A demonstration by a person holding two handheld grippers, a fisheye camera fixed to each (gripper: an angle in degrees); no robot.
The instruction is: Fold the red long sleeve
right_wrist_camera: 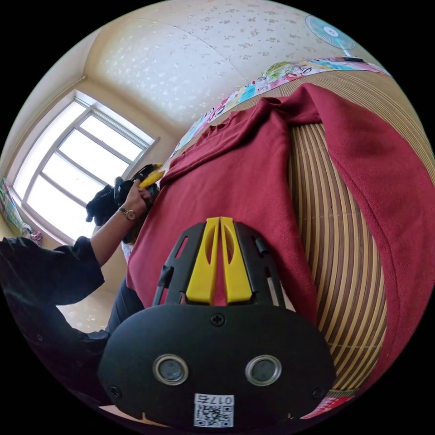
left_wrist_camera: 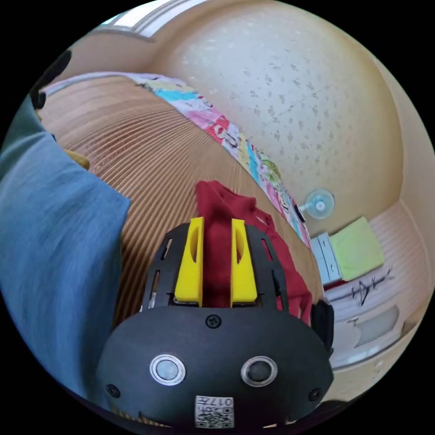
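Lying across the ribbed bamboo mat (right_wrist_camera: 349, 253), the red long sleeve (right_wrist_camera: 240, 181) fills the middle of the right gripper view, one sleeve trailing down the right edge. The right claw (right_wrist_camera: 219, 222) has its yellow jaws pressed together on the cloth. In the left gripper view, the left claw (left_wrist_camera: 216, 224) stands apart with a bunched fold of the garment between its jaws, blue fabric (left_wrist_camera: 50, 253) at the left.
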